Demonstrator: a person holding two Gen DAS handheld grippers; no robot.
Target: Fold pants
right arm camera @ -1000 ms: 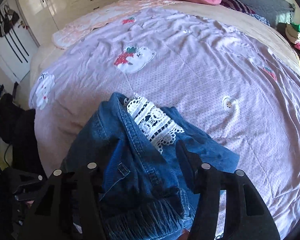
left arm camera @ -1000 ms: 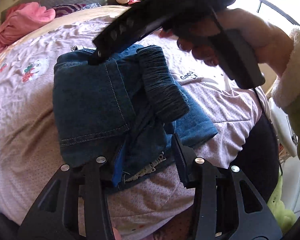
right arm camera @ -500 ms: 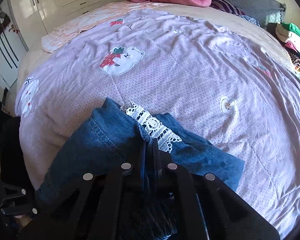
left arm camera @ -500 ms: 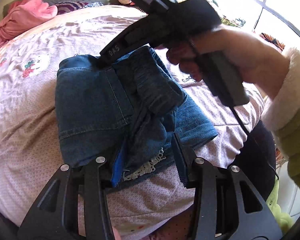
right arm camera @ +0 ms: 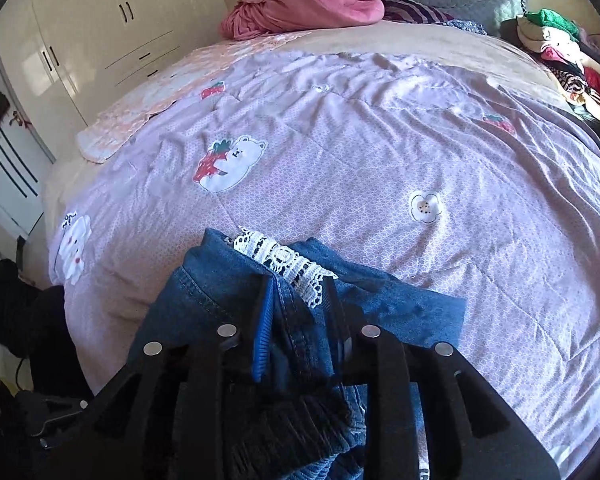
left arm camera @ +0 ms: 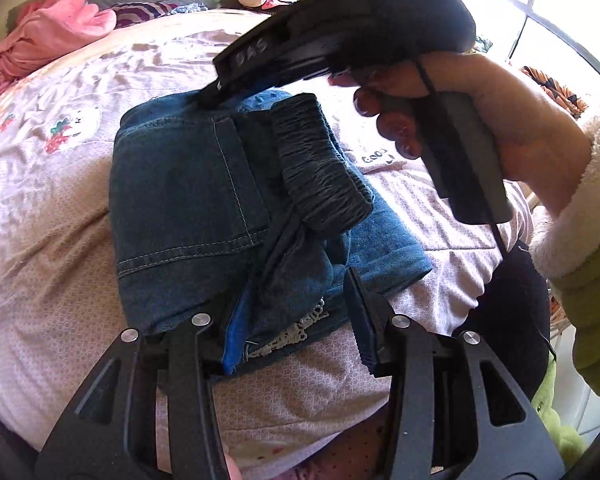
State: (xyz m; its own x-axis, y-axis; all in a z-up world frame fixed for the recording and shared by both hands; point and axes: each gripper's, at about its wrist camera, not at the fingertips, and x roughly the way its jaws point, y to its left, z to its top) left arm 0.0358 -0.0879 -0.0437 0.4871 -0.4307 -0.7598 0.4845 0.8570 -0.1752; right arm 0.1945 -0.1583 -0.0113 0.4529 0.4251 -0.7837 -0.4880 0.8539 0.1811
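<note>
Pink bedding [right arm camera: 380,184] printed with bears and strawberries covers the bed, with the letters "GOO" readable by your right hand [left arm camera: 472,120] and "DAS" on the right tongs [right arm camera: 298,312]. Your folded jeans [left arm camera: 188,216] lie near the bed's edge, waistband rolled on top. Your left tongs [left arm camera: 296,312] stand spread around the lace-trimmed end without pressing; the right tongs have just been opening, denim between them, unpinched.

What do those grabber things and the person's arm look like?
Both grippers are black plastic. The left gripper has flat fingers with cut-out holes, silver bolts and ridged pads. The right gripper has pale letters on its side, a grey handle and a thin black cable. The sleeve is green with a fluffy white cuff.
</note>
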